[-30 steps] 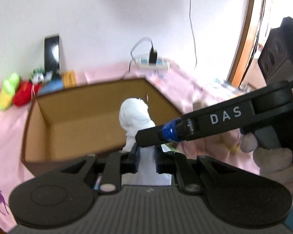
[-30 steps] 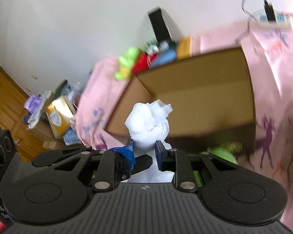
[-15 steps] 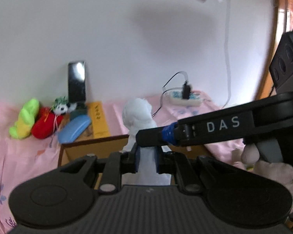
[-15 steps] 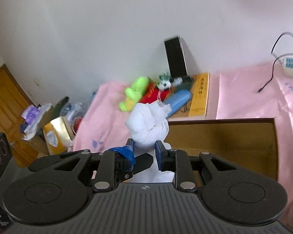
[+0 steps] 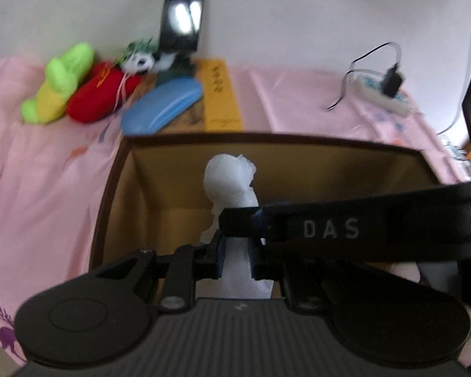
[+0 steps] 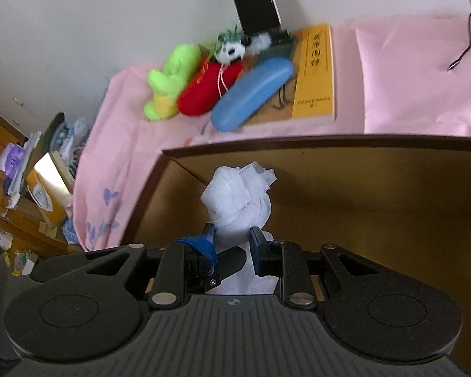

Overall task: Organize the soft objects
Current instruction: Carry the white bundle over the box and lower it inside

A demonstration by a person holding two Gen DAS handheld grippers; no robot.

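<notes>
My left gripper (image 5: 237, 259) is shut on a white bunched cloth (image 5: 230, 185) and holds it over the open brown cardboard box (image 5: 116, 169). My right gripper (image 6: 232, 245) is shut on the same kind of white cloth bundle (image 6: 238, 201), above the box's left part (image 6: 160, 169). The right gripper's black finger marked DAS (image 5: 345, 227) crosses the left wrist view. A green-yellow plush (image 5: 59, 83) (image 6: 169, 81), a red plush (image 5: 102, 99) (image 6: 208, 89) and a small panda plush (image 5: 139, 59) (image 6: 232, 50) lie beyond the box by the wall.
A blue case (image 5: 161, 106) (image 6: 251, 92) and a yellow book (image 5: 221, 94) (image 6: 315, 72) lie behind the box on the pink sheet (image 5: 40, 163). A black phone (image 5: 183, 12) leans on the wall. A power strip (image 5: 384, 92) sits at the right. Cluttered furniture (image 6: 31, 169) stands left of the bed.
Both grippers tilted up toward the wall half a second ago and have come back down over the box. Both stay shut on the white cloth.
</notes>
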